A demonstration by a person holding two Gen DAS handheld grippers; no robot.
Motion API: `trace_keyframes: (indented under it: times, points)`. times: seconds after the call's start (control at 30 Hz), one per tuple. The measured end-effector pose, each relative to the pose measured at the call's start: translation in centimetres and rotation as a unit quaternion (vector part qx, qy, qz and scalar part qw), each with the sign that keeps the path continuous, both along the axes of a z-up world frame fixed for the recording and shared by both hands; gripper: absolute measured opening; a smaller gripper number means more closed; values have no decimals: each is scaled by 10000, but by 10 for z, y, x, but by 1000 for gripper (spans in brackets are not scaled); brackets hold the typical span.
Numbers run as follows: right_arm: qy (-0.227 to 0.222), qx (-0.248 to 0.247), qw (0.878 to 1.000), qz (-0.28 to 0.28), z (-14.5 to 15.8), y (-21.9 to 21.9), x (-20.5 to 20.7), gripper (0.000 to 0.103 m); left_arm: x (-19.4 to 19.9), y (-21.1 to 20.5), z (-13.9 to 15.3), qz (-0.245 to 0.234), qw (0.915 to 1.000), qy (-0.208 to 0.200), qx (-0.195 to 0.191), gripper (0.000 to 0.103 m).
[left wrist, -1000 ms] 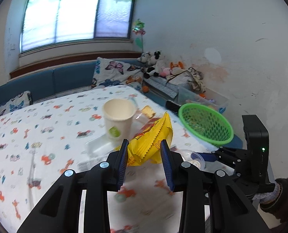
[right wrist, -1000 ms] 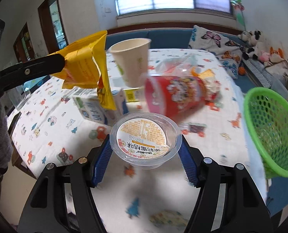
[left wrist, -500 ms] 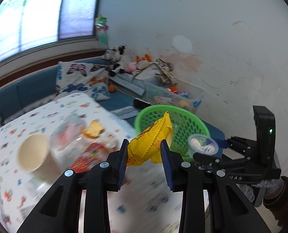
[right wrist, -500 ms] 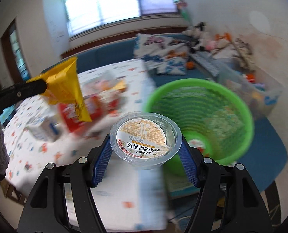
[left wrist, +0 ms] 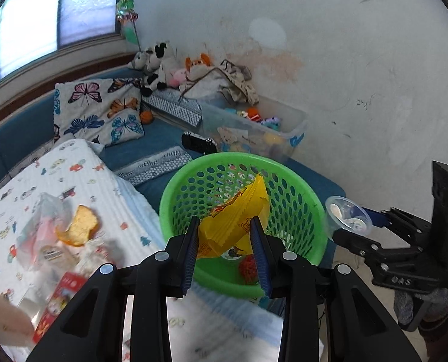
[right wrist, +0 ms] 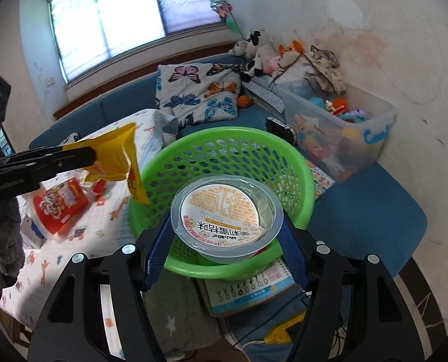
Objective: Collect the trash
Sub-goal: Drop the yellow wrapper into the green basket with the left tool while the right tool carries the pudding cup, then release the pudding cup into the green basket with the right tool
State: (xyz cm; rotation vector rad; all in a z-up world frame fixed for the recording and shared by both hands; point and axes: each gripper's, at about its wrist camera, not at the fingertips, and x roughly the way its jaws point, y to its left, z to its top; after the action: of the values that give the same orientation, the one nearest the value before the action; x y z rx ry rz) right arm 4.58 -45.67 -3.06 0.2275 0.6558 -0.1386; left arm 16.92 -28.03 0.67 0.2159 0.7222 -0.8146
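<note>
My left gripper is shut on a yellow snack wrapper and holds it at the near rim of the green mesh basket. My right gripper is shut on a clear plastic cup with a printed lid, held above the basket's near rim. In the left wrist view the cup hangs just right of the basket. The wrapper shows at the basket's left in the right wrist view. A red ball lies inside the basket.
More trash lies on the patterned table cover: a clear bag with orange peel and a red packet. A clear toy bin and butterfly pillow sit on the blue bench behind. A notebook lies under the basket.
Both grippers swung right, away from the table, and now sit at the green basket. The paper cup has left the view. Each grip is unchanged.
</note>
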Motion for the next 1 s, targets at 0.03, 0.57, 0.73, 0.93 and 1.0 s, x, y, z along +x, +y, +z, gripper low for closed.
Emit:
trace_keyframes:
  times: [0.03,0.57,0.73,0.93,1.0]
  points:
    - [8,8,10000,-6,0,0,1,67,4,-7,-4,6,10000,52,50,34]
    - [101,21,9999,-34,-7,-7,16,67,5,1,-20,103,9993,351,-40,50]
    - [240,-12,9997,46,-14,-3,33,67,-9,27,-14,211,9991,338,-150,52]
    - [487,-91,9988,64,-26,-3,63,67,-29,68,-7,380,9986,227,-295,56]
    - [549,-125,9984,52,-31,-4,74,68,-34,82,-6,459,9982,207,-338,57]
